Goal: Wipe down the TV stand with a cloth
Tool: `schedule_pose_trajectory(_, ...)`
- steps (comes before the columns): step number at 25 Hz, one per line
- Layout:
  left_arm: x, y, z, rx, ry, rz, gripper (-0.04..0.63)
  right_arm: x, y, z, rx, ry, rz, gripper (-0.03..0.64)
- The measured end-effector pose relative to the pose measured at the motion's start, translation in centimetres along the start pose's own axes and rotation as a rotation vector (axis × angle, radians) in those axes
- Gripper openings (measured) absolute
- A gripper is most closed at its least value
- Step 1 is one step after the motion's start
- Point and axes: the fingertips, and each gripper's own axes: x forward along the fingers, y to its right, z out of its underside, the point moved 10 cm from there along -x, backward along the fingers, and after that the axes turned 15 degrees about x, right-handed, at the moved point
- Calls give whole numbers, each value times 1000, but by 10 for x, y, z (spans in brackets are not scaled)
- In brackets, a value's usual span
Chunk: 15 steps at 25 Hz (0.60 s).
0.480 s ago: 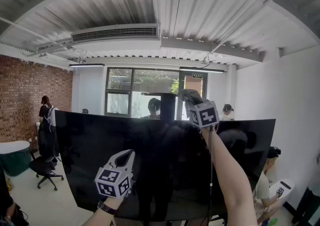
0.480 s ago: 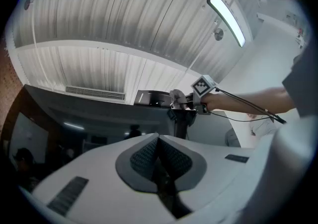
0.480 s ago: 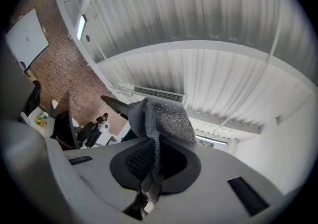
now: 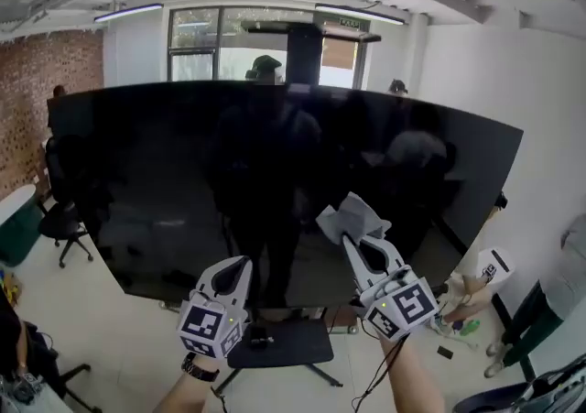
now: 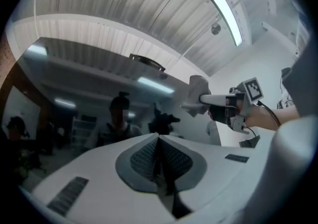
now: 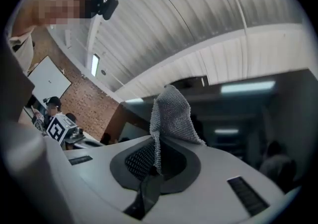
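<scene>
Grey cloth (image 4: 349,217) in right gripper (image 4: 353,243), in front of the black TV screen (image 4: 165,164).
Right jaws pinch the cloth's lower edge. Left gripper (image 4: 234,267), to its left, has jaws pressed together with nothing between. Dark stand base (image 4: 279,345) sits on the floor below.

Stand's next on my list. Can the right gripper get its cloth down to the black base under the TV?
Probably yes. The right gripper is shut on the cloth, and the black base lies uncovered below it, with the left gripper off to one side.
</scene>
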Motion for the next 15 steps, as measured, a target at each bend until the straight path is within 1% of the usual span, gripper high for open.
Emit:
schedule_pose_trajectory(2, -3, 12, 52, -27, -73, 33, 15, -7, -10, 89, 125, -101, 15, 18)
schedule_pose_trajectory(4, -12, 22, 106, -74, -155, 55, 14, -10, -19, 185, 225, -254, 18, 18)
schedule_pose_trajectory(6, -29, 32, 160, -126, -236, 58, 15, -20, -34, 276, 311, -402, 5, 19)
schedule_pose_trajectory(8, -44, 39, 209, -163, -298, 39, 15, -24, -48, 353, 367, -509, -27, 18)
schedule_pose_trajectory(11, -54, 48, 283, -178, -344, -3, 15, -6, -52, 449, 373, -599, -79, 18)
schedule_pose_trajectory(13, -56, 57, 331, -157, -350, -8, 15, 12, -48, 503, 351, -612, -98, 18)
schedule_pose_trajectory(15, -59, 71, 378, -120, -338, -6, 15, 21, -44, 549, 300, -598, -91, 18)
